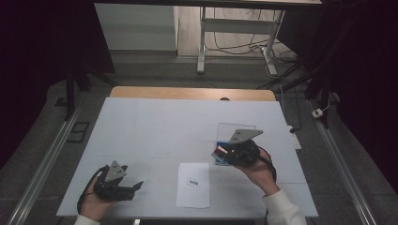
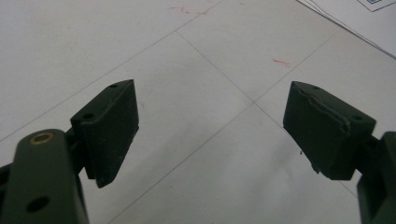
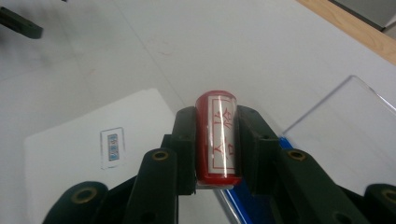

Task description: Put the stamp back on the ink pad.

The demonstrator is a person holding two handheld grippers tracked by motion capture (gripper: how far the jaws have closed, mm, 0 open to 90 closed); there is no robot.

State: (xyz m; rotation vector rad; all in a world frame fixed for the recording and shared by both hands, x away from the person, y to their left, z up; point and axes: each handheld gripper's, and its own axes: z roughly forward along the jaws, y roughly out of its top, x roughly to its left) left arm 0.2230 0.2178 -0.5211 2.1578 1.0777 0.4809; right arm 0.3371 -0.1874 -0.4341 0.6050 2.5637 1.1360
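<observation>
High view, left gripper [image 1: 133, 187]: held low near the table's [image 1: 141, 126] near left corner, jaws apart with nothing between them.
High view, right gripper [image 1: 224, 152]: held by the person's right hand [image 1: 256, 168] right of centre, clamped on a red stamp [image 1: 219, 151], over a blue tray [image 1: 220, 159] with a clear lid [image 1: 234, 129] behind it.
High view, sheet: a white sheet of paper [image 1: 193, 185] lies near the front edge, a small printed label [image 1: 193, 182] on it.
Left gripper view, claw [image 2: 210, 126]: both black pads wide apart above the bare white tabletop [image 2: 187, 70]; a corner of the paper [image 2: 359, 18] at upper right.
Right gripper view, claw [image 3: 217, 140]: narrow, pads pressing both sides of the red stamp [image 3: 216, 135], its white face with red characters turned up.
Right gripper view, surroundings: the sheet [image 3: 93, 140] with its label [image 3: 112, 147] lies to the left; the blue tray [image 3: 247, 200] sits under the jaws, the clear lid [image 3: 345, 126] to the right.
</observation>
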